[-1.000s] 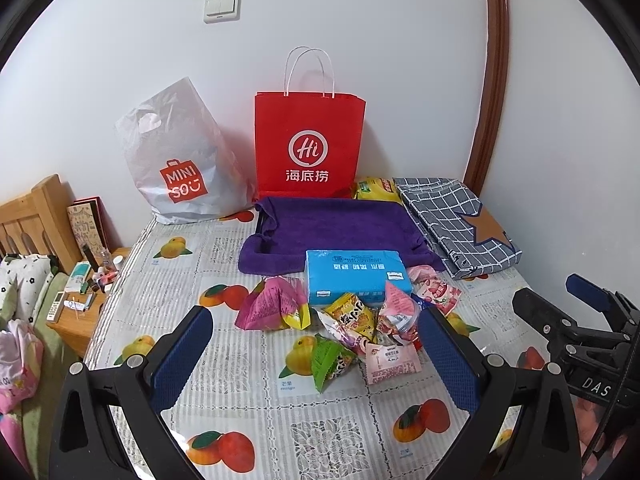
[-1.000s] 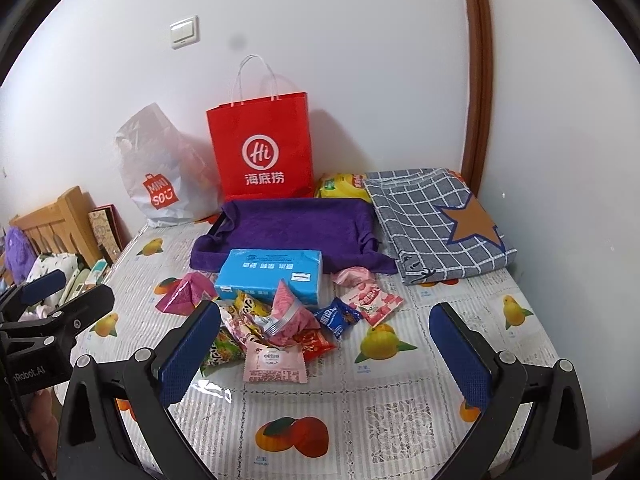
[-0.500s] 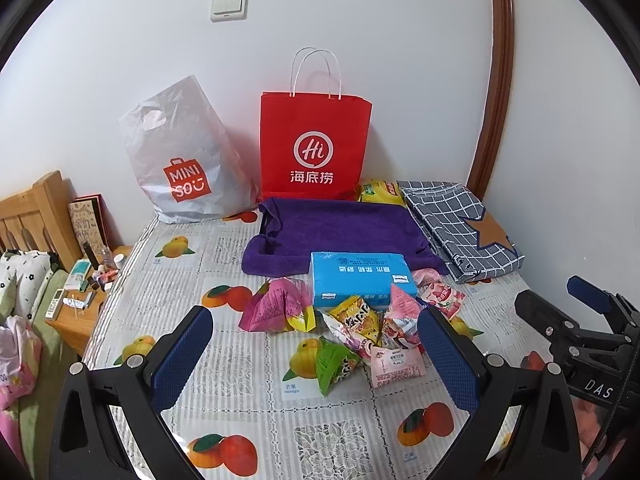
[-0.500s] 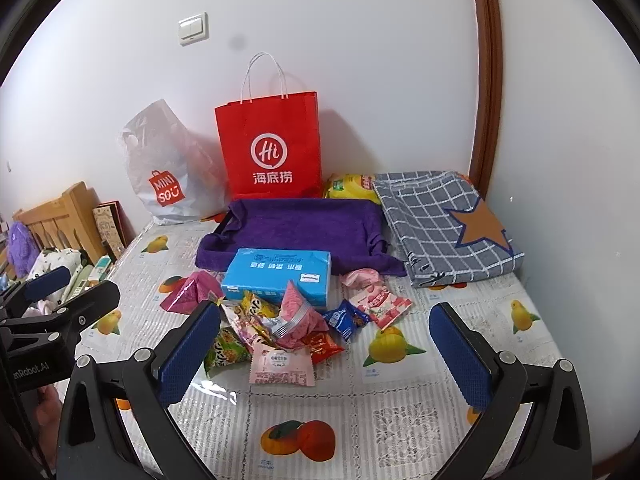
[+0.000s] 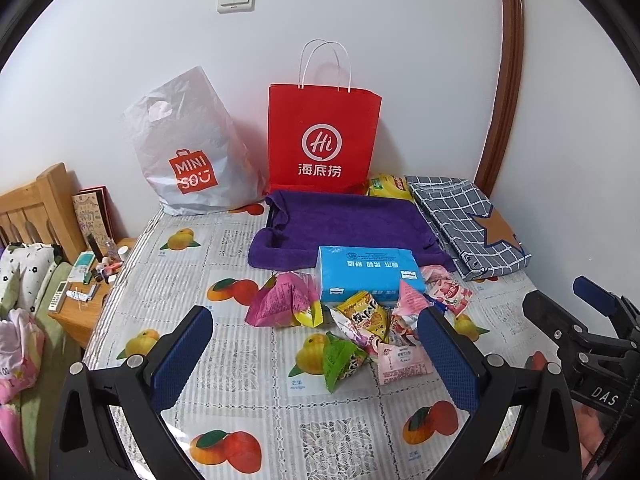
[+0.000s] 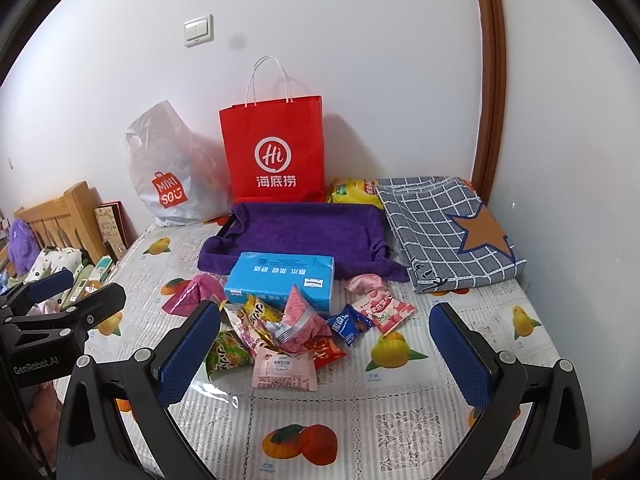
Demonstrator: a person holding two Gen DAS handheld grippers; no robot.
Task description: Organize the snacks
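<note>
The surface (image 5: pixel 256 396), under a glossy fruit-printed cover, carried everything. At its far edge stood a red paper bag (image 5: pixel 323 138) and a grey plastic bag (image 5: pixel 188 152) against the wall; either looked like a possible home for the snacks, though nothing showed which. Before them lay a purple towel (image 5: pixel 344 226), and to its right a folded checked cloth (image 5: pixel 468 224) with a yellow packet (image 5: pixel 386 186) tucked between bag and cloth.

Nearer sat a blue tissue box (image 5: pixel 368 274), touching the towel's front edge. It looked light but rigid, and it stood directly behind the pile, so a reach from the front would meet packets first.

The snack pile (image 6: pixel 280 332) lay just in front of the box, packets overlapping: a magenta pouch (image 5: pixel 280 300) to the left, a green packet (image 5: pixel 342 360) and a pink flat sachet (image 6: pixel 285 369) at the front, a small blue packet (image 6: pixel 346 324) and a red-and-white strawberry packet (image 6: pixel 384 308) to the right. All seemed light, soft and crinkly, probably slippery in film; a pinch across a crimped seam or a puffed corner would likely hold best. The loose front ones looked easiest to take first without dragging neighbours.

The left claw (image 5: pixel 316 352) hung above the near surface, fingers spread wide, holding nothing. The right claw (image 6: pixel 324 350) did likewise, empty and spread.
</note>
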